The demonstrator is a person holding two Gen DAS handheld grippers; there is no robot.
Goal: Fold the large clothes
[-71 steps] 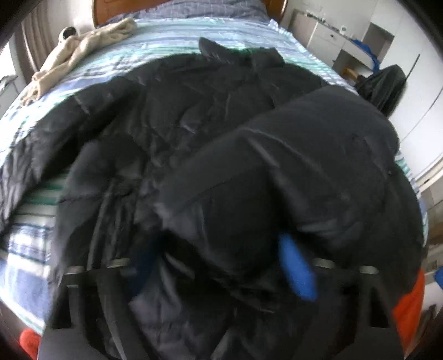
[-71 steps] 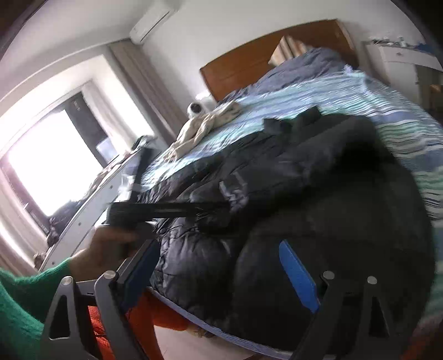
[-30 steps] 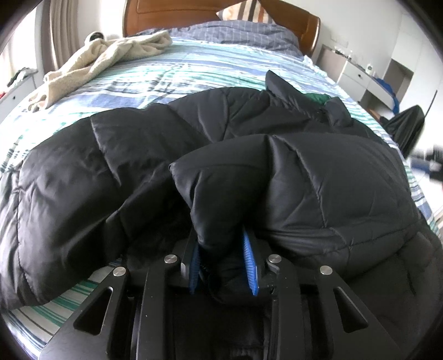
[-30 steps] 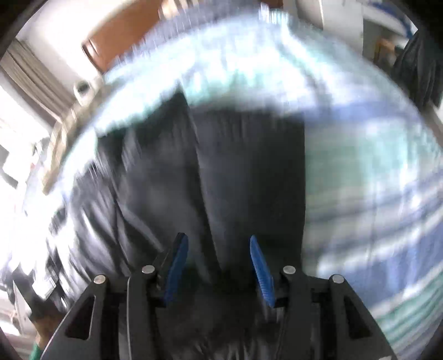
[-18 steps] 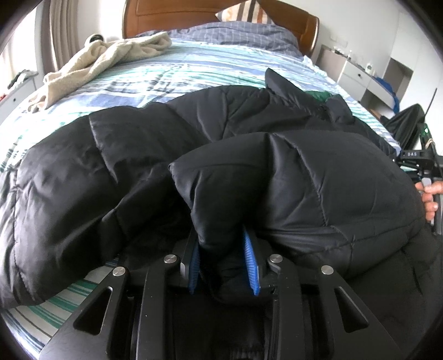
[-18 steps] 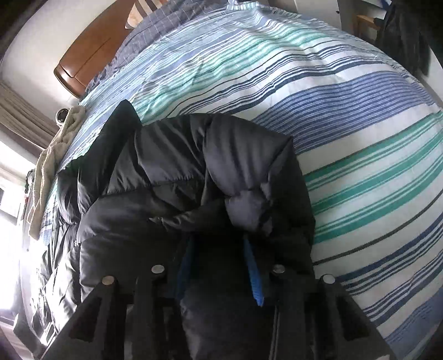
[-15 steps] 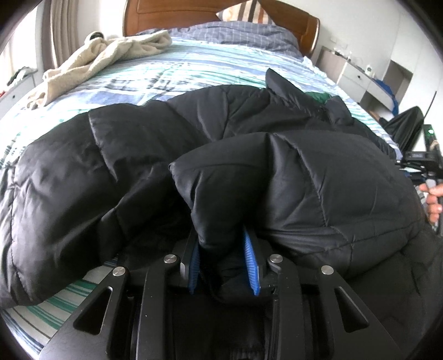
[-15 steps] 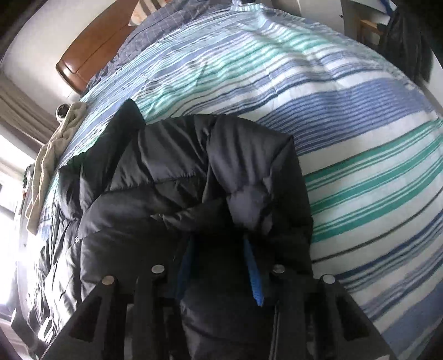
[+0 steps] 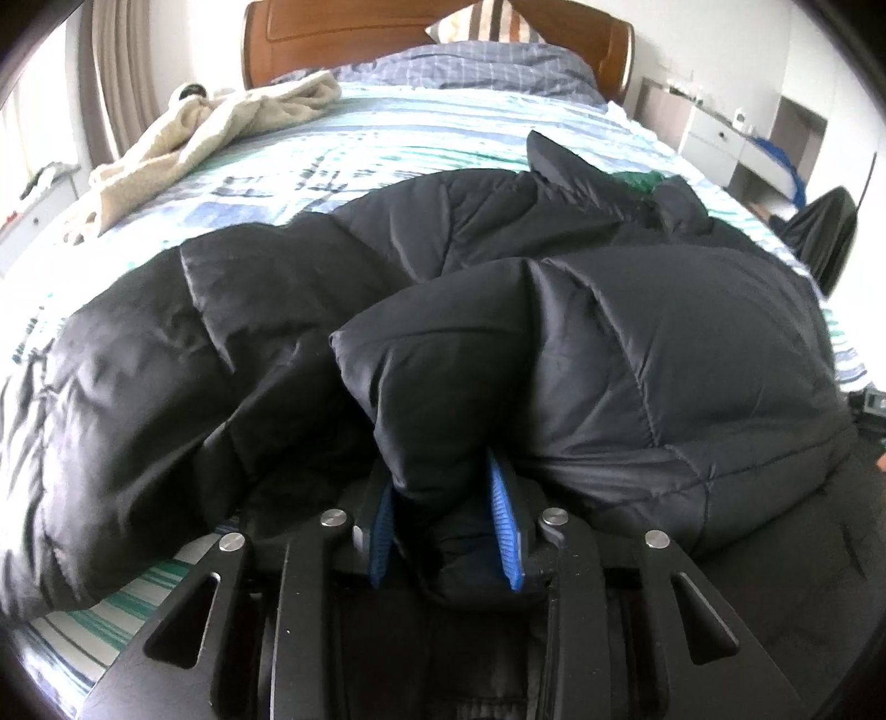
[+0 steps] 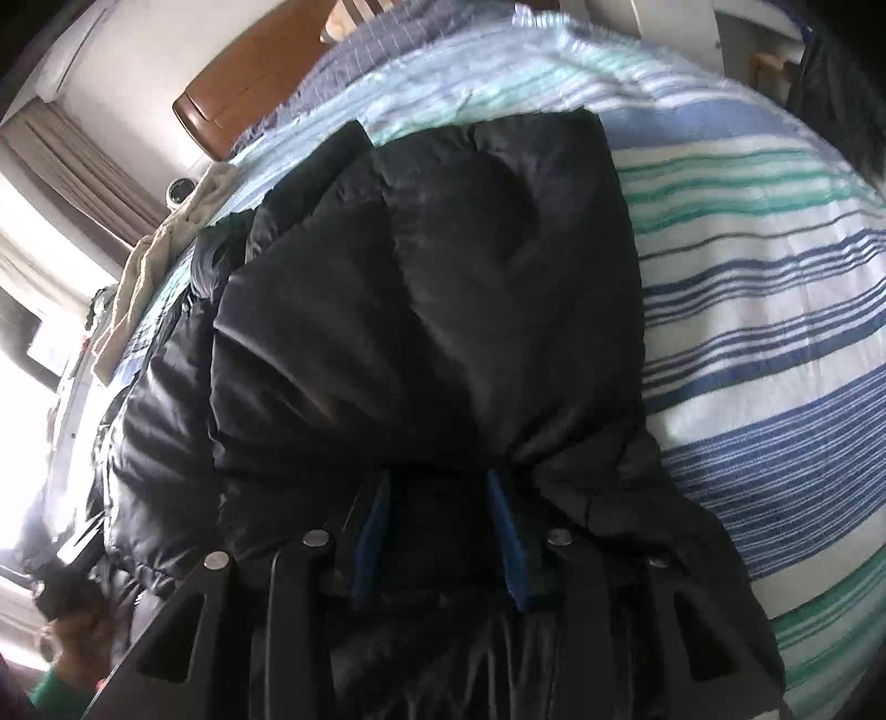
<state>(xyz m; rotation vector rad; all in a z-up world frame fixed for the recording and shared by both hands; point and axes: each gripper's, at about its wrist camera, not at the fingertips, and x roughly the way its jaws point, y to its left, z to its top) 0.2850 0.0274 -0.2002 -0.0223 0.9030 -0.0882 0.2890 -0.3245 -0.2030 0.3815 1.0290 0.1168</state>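
A black puffer jacket (image 9: 637, 343) is lying spread across the striped bed (image 9: 387, 144), bunched toward the near edge. A folded sleeve end is sitting between the blue pads (image 9: 501, 515) of the left gripper (image 9: 443, 498); its jaws are opening, fabric still filling the gap and touching both pads. In the right wrist view, the right gripper (image 10: 440, 498) is pinching a gathered fold of the jacket (image 10: 432, 310), jaws narrow on it. A cream towel (image 9: 210, 133) is lying near the headboard (image 9: 421, 22), well apart.
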